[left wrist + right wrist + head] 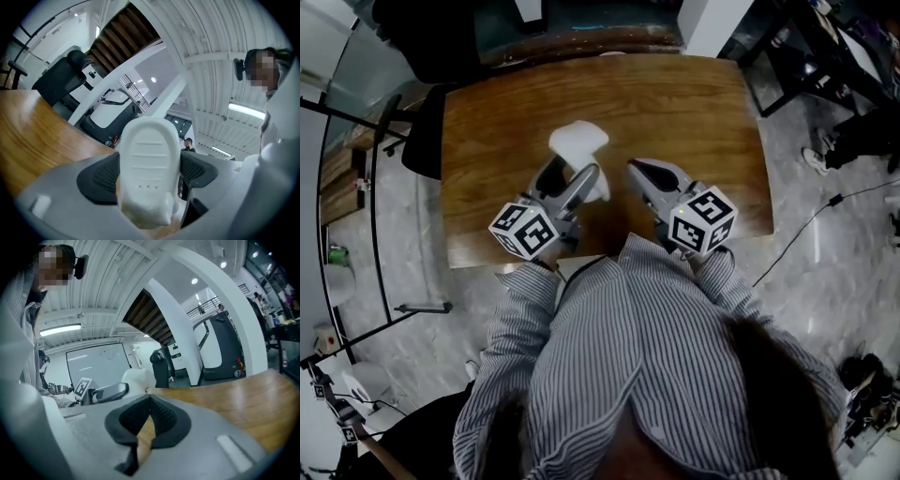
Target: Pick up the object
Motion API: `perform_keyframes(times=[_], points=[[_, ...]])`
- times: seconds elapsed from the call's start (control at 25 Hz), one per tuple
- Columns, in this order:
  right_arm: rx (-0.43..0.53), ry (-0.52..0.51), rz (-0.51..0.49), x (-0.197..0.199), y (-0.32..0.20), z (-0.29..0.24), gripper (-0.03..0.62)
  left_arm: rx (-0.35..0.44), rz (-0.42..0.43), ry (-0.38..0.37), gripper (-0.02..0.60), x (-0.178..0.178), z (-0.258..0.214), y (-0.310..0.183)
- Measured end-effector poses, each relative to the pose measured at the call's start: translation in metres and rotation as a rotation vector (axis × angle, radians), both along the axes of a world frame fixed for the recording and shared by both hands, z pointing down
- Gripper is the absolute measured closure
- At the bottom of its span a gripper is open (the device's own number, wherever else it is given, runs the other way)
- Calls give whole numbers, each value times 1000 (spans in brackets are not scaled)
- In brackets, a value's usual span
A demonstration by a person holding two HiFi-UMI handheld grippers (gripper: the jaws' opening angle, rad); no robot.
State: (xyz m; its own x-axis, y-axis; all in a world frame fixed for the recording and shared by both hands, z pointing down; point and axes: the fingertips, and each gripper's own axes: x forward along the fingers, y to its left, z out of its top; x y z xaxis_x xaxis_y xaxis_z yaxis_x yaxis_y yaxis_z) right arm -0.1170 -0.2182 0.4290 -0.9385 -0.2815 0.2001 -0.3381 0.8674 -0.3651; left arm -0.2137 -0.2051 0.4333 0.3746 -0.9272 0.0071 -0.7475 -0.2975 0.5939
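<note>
A white moulded object (578, 141) with a ribbed, sole-like face (149, 164) is over the middle of the brown wooden table (694, 112). My left gripper (575, 183) is shut on its near end, a black pad pressing on each side, and the object points up and away. Whether it still touches the table is hidden. My right gripper (642, 171) hovers just to the right of it, apart from it. Its jaws (149, 401) are shut with nothing between them. The right gripper view also shows the white object (136, 378) and the left gripper (105, 392) at left.
A black office chair (422, 141) stands at the table's left edge. The near table edge (609, 253) lies just below the grippers, against the person's striped shirt (619, 356). Cables (806, 225) and dark equipment (853, 56) sit on the floor at right.
</note>
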Motion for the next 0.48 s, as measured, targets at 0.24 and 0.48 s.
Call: perform_keyframes(times=[0.24, 0.48], points=[[15, -3, 7, -6, -5, 1, 592, 13, -25, 54, 170, -9, 0, 0], [24, -3, 27, -8, -11, 0, 592, 9, -33, 62, 170, -11, 2, 0]])
